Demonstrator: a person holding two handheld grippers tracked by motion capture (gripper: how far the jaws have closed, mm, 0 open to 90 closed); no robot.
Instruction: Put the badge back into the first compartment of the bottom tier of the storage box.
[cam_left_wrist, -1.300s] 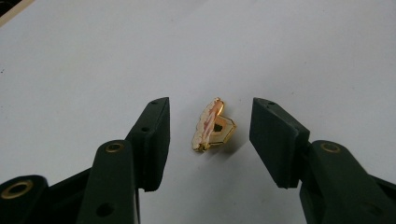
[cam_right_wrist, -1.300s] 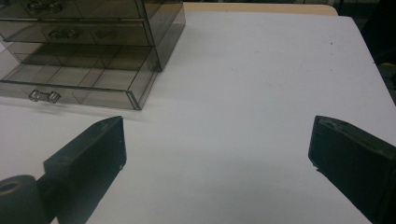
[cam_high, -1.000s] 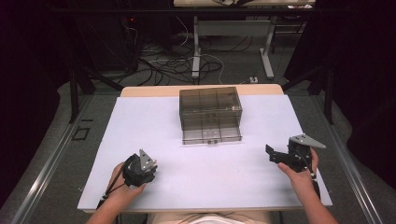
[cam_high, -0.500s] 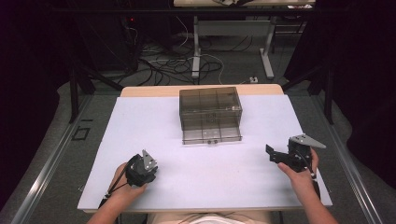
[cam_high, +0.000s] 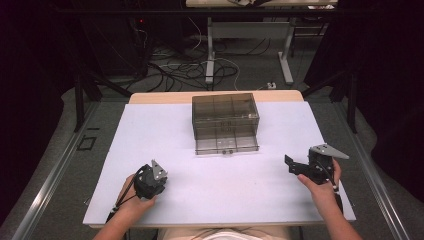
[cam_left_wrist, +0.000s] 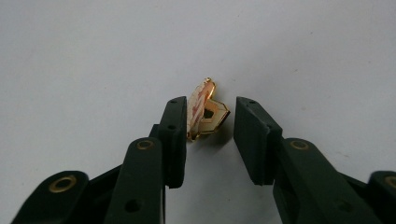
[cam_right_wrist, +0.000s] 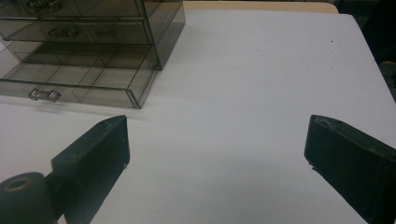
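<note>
Where the left gripper (cam_left_wrist: 208, 135) points down at the white table (cam_high: 150, 130), a small gold-and-pink trinket (cam_left_wrist: 205, 112) sits between its two black jaws, just above the centre of the left gripper view. The jaws stand at a narrow gap. The left jaw's pad touches the pink-and-white face of the trinket; the right jaw stands just clear of its gold hexagonal part. The piece is tipped up on edge, leaning against the left pad, with its lower edge on the table surface.

High view: left gripper (cam_high: 150, 180) at lower left of the frame, near the front edge of the table, held in the person's left hand (cam_high: 131, 200). Trinket too small to make out from here.

Right gripper (cam_high: 300, 167) at lower right of the high view, held in the right hand (cam_high: 320, 187), jaws pointing toward frame left. In the right gripper view its jaws (cam_right_wrist: 215, 154) are spread wide over bare table, nothing between them.

Smoky clear drawer box (cam_high: 225, 122) at upper centre of the high view, bottom drawer pulled out. Same box (cam_right_wrist: 88, 46) at upper left of the right gripper view, well apart from both grippers.
</note>
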